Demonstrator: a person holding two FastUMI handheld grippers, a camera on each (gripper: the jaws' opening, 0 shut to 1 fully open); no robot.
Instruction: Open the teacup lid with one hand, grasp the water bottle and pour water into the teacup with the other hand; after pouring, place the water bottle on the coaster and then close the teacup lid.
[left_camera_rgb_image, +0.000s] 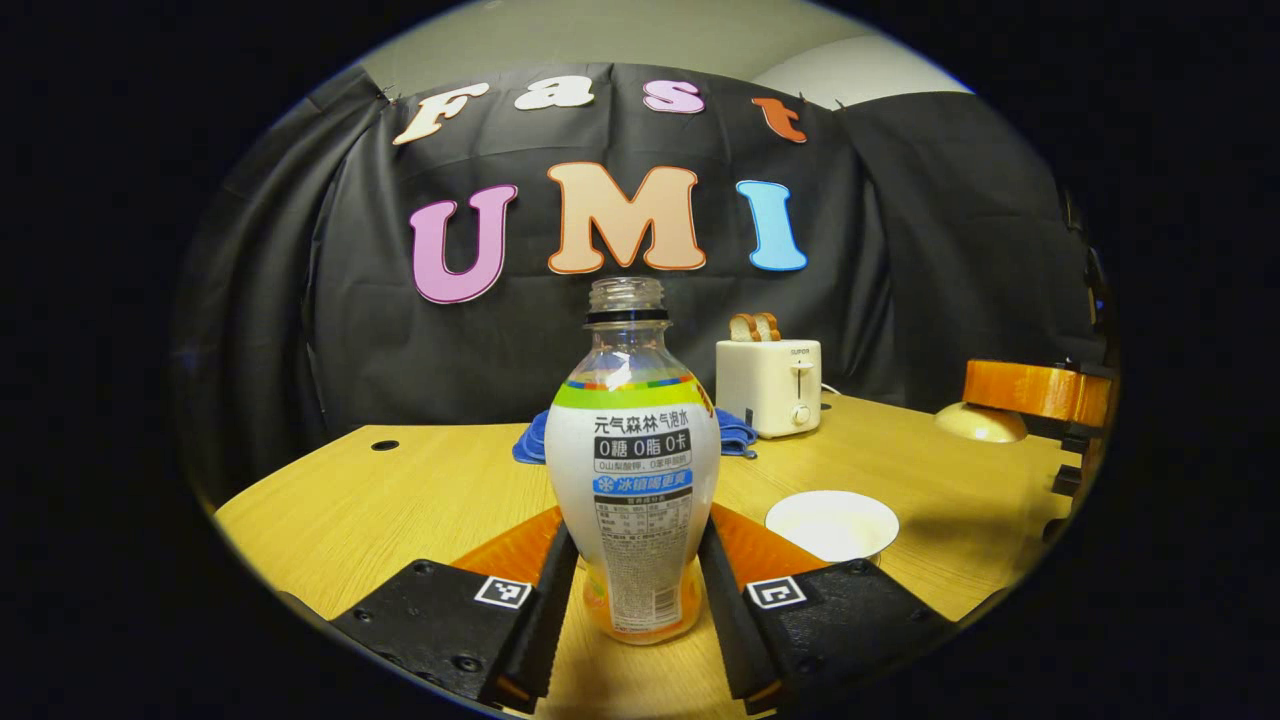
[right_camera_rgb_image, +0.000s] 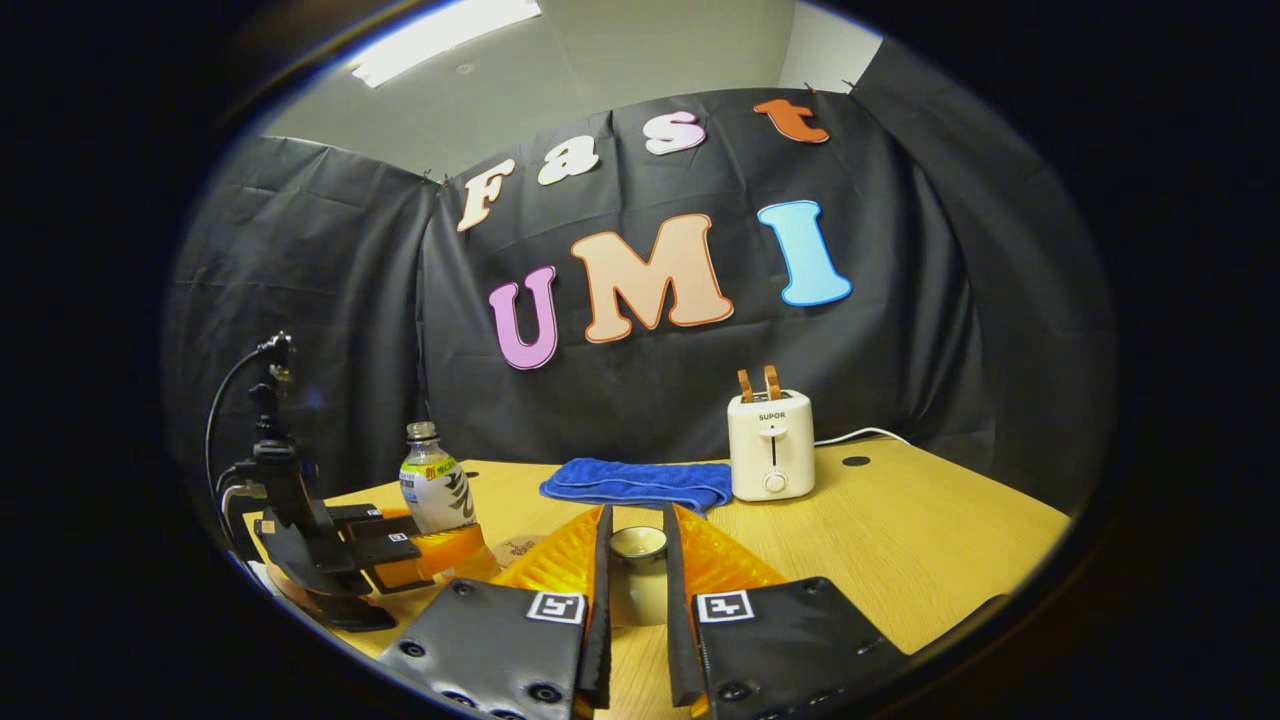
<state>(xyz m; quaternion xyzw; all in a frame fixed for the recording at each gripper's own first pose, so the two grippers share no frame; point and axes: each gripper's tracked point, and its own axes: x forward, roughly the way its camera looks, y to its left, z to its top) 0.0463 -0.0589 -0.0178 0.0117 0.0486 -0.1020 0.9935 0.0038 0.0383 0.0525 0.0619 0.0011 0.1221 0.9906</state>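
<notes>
Water bottle (left_camera_rgb_image: 632, 470): upright on the tabletop (left_camera_rgb_image: 400, 500), toward its near edge, cap off and neck open; pale liquid shows low in it.
Left gripper (left_camera_rgb_image: 636, 590): fingers drawn in against both sides of the bottle's lower body, apparently gripping it; the base looks to be on the wood, not lifted.
Teacup (left_camera_rgb_image: 832, 524): uncovered, mouth open, just beside the left gripper's fingers and nearer the front edge than the toaster (left_camera_rgb_image: 768, 385) and blue cloth (left_camera_rgb_image: 738, 436) at the back edge.
Teacup lid (right_camera_rgb_image: 638, 560): held off the tabletop between the right gripper (right_camera_rgb_image: 636, 600) fingers, which are nearly closed and pinch it from both sides.
Coaster (right_camera_rgb_image: 516, 548): probably the brownish disc near the bottle in the right gripper view; too small to be sure.
Step in hand: likely lifting the bottle to pour.
Risk, spill: open neck plus a grip low on a rounded, smooth body; the bottle could swing or slip as it tips.
Risk, miss: cup mouth is small and light; a fast tilt could overshoot or nudge it.
Risk, lid: a thin pinch could let it drop.
</notes>
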